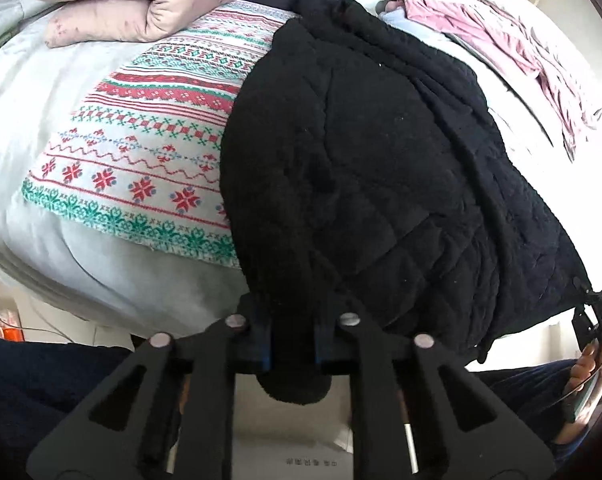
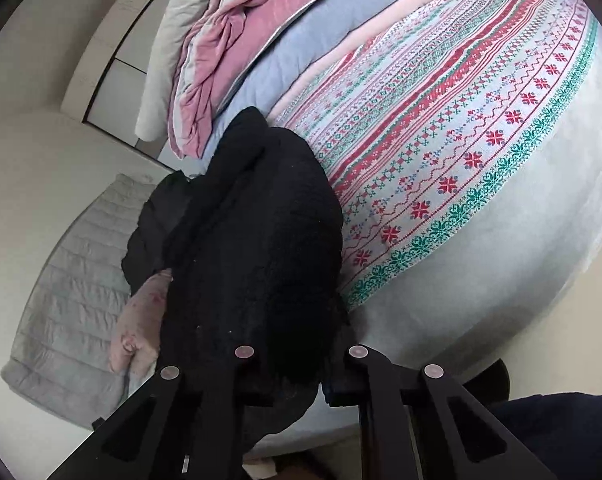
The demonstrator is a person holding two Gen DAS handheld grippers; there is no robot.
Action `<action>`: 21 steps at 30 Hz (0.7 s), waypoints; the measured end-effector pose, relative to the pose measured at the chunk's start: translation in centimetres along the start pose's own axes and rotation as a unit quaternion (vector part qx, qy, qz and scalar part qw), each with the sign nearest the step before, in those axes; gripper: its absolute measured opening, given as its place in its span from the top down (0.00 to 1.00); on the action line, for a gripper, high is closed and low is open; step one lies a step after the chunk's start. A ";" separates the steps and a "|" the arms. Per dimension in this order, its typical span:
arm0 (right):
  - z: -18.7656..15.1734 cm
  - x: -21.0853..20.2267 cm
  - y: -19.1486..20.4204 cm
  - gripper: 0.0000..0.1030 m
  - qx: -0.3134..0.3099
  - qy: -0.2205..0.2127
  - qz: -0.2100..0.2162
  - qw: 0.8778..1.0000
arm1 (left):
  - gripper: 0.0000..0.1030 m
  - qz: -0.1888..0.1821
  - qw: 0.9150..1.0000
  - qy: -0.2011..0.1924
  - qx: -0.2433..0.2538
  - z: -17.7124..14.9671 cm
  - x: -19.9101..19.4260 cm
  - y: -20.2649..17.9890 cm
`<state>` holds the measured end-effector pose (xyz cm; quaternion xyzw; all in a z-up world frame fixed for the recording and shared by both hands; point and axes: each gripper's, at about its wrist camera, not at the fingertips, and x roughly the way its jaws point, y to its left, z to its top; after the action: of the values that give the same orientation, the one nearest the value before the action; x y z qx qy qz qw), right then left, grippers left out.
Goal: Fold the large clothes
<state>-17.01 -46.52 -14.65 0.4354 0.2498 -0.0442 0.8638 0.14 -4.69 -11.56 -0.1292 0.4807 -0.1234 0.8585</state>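
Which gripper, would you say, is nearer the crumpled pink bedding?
Right. The right gripper holds the black garment on the pink bedding side; the left gripper grips it farther off.

A patterned blanket (image 1: 149, 152) and pink quilt (image 2: 229, 40) cover the bed (image 1: 29, 96).

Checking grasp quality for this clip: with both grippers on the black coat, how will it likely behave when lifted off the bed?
Probably floppy: the black coat drapes in soft folds and a tuft bulges out behind the left gripper. Likely bulky and fairly heavy, judging by its thick quilted, fleecy fabric. Its fuzzy surface should resist slipping where the right gripper is shut on it.
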 end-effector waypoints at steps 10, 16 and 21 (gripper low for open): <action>-0.9 -4.9 5.8 0.89 -0.051 -0.046 0.037 0.997 | 0.90 -0.063 0.994 -0.085 -0.026 1.1 -8.8 -0.2; -1.6 -10.5 8.9 0.90 -0.070 -0.079 0.092 0.990 | 0.91 -0.143 0.985 -0.087 -0.034 0.1 -15.4 -1.5; -3.0 -16.8 13.1 0.90 -0.128 -0.122 0.156 0.972 | 0.90 -0.188 0.972 -0.140 0.001 -1.9 -22.5 -3.9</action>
<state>-28.94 -38.51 1.32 0.3463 0.0753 0.0707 0.9324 -13.25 -1.00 6.66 -0.2320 0.3228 -0.2640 0.8788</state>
